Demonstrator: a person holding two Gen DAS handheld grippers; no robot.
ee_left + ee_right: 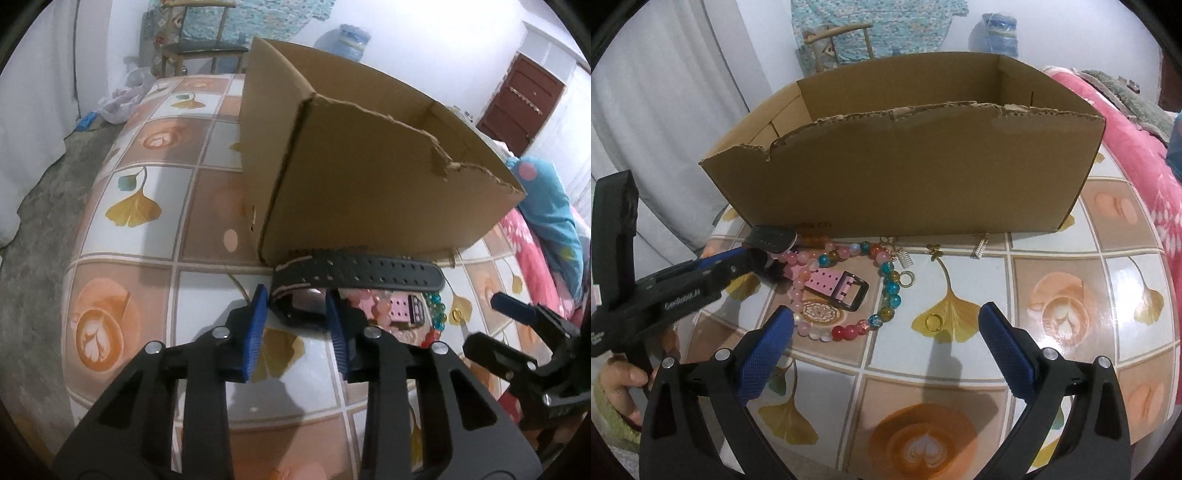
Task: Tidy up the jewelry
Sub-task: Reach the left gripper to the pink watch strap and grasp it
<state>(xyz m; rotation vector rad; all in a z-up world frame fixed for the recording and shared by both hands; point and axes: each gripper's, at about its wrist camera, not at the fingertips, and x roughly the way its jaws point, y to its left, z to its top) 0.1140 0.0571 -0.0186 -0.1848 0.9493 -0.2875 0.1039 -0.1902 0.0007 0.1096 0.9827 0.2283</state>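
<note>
We are near the beginning: the cardboard box shows nothing inside as far as we can see, and all the jewelry lies on the tabletop before its near wall. Our left gripper is half-open around the body of the black watch, not yet closed on it. The strap's long axis runs along the box wall, toward the right edge. The bead bracelet, pink strap and gold ring wait. Our right gripper is wide and holds nothing.
</note>
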